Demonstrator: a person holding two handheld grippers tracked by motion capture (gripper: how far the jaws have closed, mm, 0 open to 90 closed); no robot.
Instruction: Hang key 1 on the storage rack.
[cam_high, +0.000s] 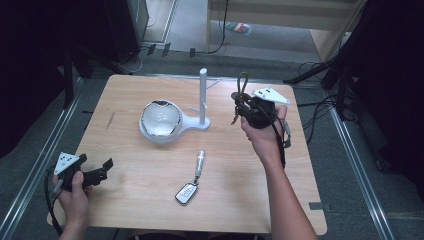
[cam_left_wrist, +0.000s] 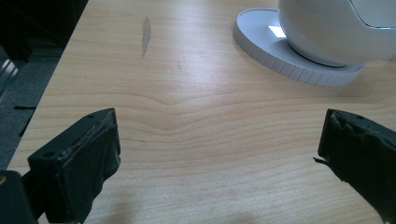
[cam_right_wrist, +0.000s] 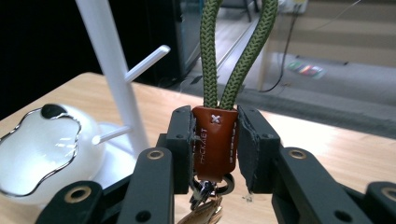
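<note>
keychain (cam_right_wrist: 215, 140) clamped upright, loop pointing up

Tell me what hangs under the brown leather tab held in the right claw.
Below the leather tab, a metal ring and clasp show, with something brass-coloured beneath. The right claw covers the rest.

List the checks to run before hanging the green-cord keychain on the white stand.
1. Right gripper clamped on the keychain leather tab: ok.
2. Cord loop open above the fingers: ok.
3. Stand upright, pegs bare: ok.
4. Loop lined up with a peg: not ok, off to one side.
5. Left gripper open, away from the stand: ok.
6. Car key out of the path: ok.
</note>
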